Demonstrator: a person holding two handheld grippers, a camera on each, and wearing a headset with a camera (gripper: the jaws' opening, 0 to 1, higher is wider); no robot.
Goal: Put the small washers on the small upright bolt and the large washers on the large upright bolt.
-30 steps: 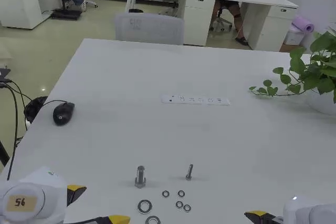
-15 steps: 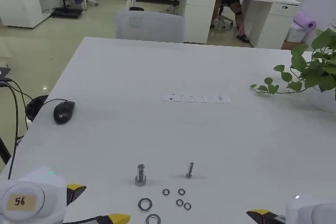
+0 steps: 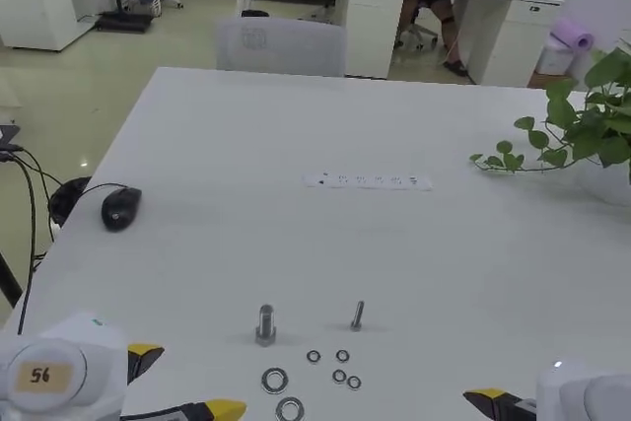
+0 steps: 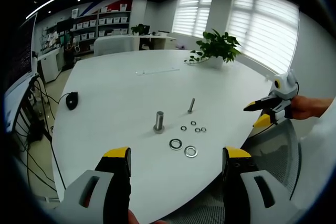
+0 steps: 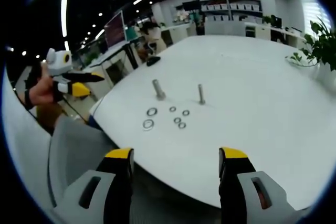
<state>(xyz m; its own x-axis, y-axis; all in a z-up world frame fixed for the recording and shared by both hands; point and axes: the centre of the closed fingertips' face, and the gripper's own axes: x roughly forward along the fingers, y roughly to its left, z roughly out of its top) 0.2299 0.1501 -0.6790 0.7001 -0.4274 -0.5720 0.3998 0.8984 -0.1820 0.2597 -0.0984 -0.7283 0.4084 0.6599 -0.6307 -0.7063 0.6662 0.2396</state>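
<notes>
Just ahead of the left gripper [image 4: 177,155], whose jaws stand wide apart with nothing between them, two large washers [image 4: 176,144] lie flat on the white surface [image 4: 121,93], side by side near its front edge. They are thin, shiny steel rings, offering little edge to pinch. A little beyond, and right of these jaws' midline, four small washers [image 4: 193,123] lie in a loose cluster, each apart from the others.

The right gripper [image 5: 175,153], its jaws equally wide and empty, faces the same parts from the other side. From it the small washers lie straight ahead and the large washers ahead and slightly left. In the head view the left gripper's yellow tip sits closer to the large washers, so I judge it the nearer one for those.

Beyond the washers the large bolt [image 4: 159,121] and the small bolt [image 4: 191,105] stand apart, long axes vertical, apparently resting on their heads. A washer would have to come down level from above. Farther off are a black mouse [image 4: 72,99], a white power strip [image 4: 157,71] and a leafy plant [image 4: 215,51].
</notes>
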